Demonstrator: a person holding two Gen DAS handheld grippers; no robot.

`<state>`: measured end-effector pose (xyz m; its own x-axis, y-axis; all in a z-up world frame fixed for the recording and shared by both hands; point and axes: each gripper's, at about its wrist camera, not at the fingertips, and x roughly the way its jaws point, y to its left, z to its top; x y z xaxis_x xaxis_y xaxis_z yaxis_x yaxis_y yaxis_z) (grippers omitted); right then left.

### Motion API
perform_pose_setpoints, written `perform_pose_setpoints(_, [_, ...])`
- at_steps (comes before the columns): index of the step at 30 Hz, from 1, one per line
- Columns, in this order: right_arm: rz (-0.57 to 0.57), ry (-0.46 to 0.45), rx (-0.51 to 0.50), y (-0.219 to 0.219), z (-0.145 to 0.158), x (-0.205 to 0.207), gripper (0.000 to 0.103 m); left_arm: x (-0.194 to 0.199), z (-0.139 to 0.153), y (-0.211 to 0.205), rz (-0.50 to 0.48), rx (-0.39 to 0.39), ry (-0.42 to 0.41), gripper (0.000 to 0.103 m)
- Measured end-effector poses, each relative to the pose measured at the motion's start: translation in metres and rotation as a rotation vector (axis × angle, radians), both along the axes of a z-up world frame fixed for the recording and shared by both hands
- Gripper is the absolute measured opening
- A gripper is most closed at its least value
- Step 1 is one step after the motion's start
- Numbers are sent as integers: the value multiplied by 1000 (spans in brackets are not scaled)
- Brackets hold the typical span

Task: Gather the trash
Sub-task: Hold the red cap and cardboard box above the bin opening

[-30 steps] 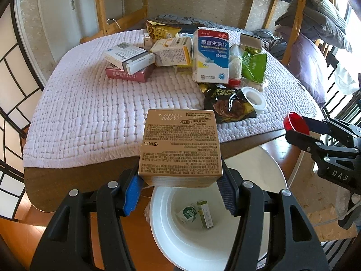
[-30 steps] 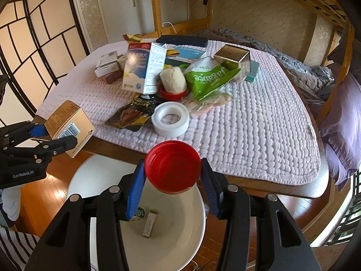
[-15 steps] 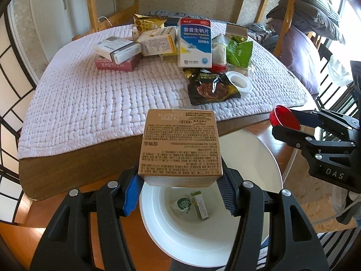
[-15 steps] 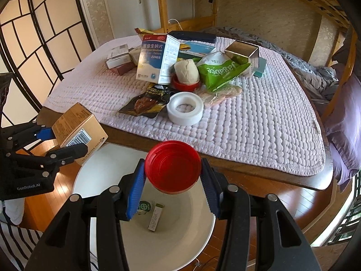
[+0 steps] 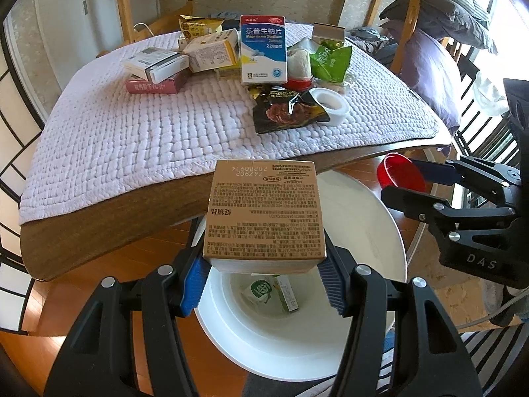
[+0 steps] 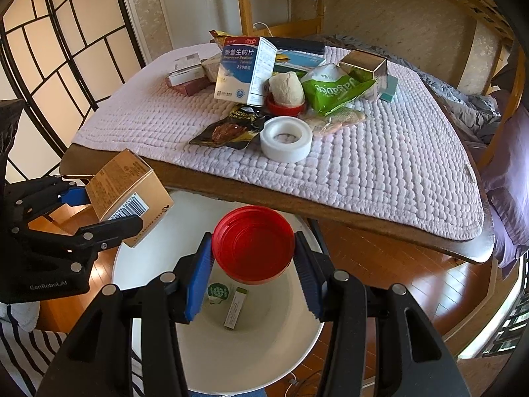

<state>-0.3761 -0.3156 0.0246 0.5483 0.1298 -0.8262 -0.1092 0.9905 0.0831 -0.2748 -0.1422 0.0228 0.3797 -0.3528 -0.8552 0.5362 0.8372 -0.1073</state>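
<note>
My left gripper (image 5: 263, 283) is shut on a brown cardboard box (image 5: 264, 211) and holds it over the white bin (image 5: 373, 228); the box also shows in the right wrist view (image 6: 127, 187). My right gripper (image 6: 253, 273) is shut on a red plastic lid (image 6: 253, 243) above the same white bin (image 6: 307, 344); the lid also shows in the left wrist view (image 5: 401, 173). Two small packets (image 6: 228, 299) lie at the bin's bottom. More trash sits on the quilted table (image 5: 132, 132): a blue-white medicine box (image 5: 263, 51), a dark snack bag (image 5: 287, 112), a white tape roll (image 6: 286, 139), a green bag (image 6: 334, 87).
Several small boxes (image 5: 158, 66) are stacked at the table's far left. A silver box (image 6: 363, 64) stands at the far right. A folding screen (image 6: 49, 49) stands left of the table. Bunk-bed posts (image 5: 410, 6) and bedding are behind. The floor is wood.
Both grippers have pulled back from the table's edge and now hang further over the bin, each still holding its item.
</note>
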Motion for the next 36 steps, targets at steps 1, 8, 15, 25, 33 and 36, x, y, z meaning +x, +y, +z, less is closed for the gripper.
perform_pose_setpoints(1, [1,0,1,0,0,0,48,-1,0,0,-3,0,1,60])
perform_pose_setpoints(8, [13,9,5,4,-3,-5,48,-9,-5,-2,-14,11,14,60])
perform_pose_setpoints(15, [20,24,6,6,-9,-7,48,-13,-14,-5,-18,25,31,60])
perform_pose_setpoints(25, [16,51,15,7,-19,-9,48,-15,-28,-9,-22,51,55,60])
perform_pose_setpoints(33, [16,80,12,5,-31,-8,48,-13,-39,-9,-22,69,76,60])
perform_pose_setpoints(36, [15,88,11,5,-34,-6,48,-14,-43,-8,-22,74,84,60])
